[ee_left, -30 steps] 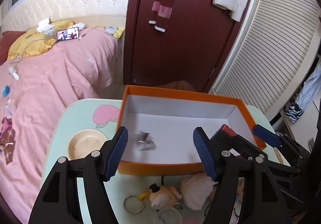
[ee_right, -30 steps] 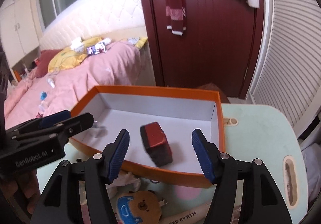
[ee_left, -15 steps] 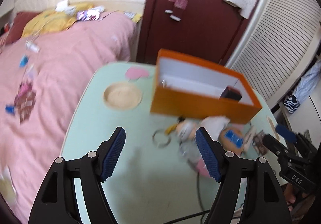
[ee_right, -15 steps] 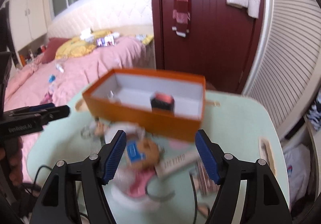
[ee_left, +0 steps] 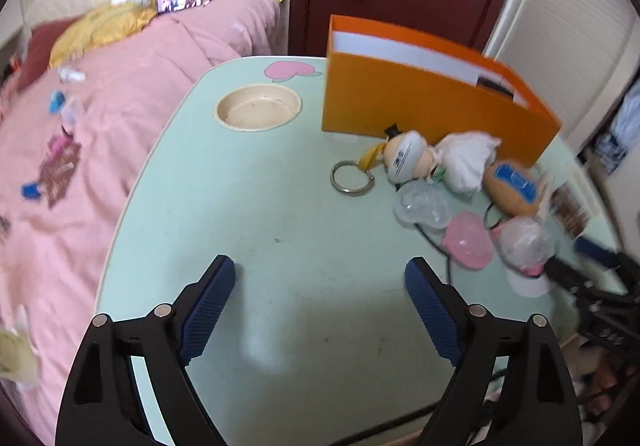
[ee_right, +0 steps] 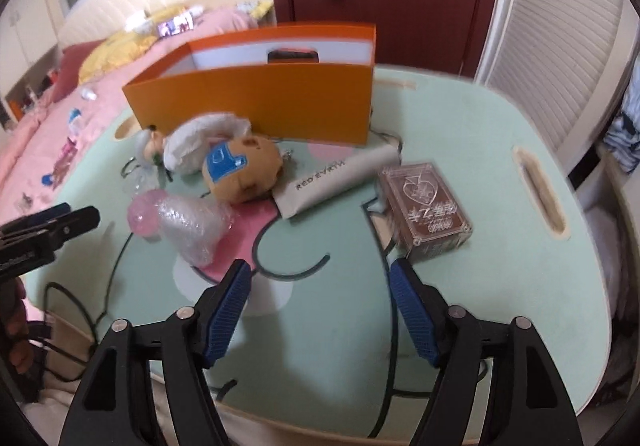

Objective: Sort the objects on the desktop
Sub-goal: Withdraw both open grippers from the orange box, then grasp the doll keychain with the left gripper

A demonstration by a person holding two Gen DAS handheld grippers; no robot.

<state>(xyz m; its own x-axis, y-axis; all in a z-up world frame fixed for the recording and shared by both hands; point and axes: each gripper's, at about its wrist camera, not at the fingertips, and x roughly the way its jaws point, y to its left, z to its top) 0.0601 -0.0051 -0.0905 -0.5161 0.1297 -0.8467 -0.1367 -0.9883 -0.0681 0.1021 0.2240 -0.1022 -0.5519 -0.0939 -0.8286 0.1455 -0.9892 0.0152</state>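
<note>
While one dark item is already lying inside the orange box (ee_right: 256, 106), a plush toy (ee_right: 242, 174), card case (ee_right: 424, 210) and pouch (ee_right: 340, 182) are being left unsorted before it; left tongs (ee_left: 320, 286) and right tongs (ee_right: 320, 282) are being opened, empty.

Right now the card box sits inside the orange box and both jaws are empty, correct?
Not quite. The card box lies on the green table, out in front of the orange box, as the right wrist view shows. Both sets of jaws are indeed empty, and opening.

"red earth" printed on the grey pouch (ee_right: 340, 182).
</note>
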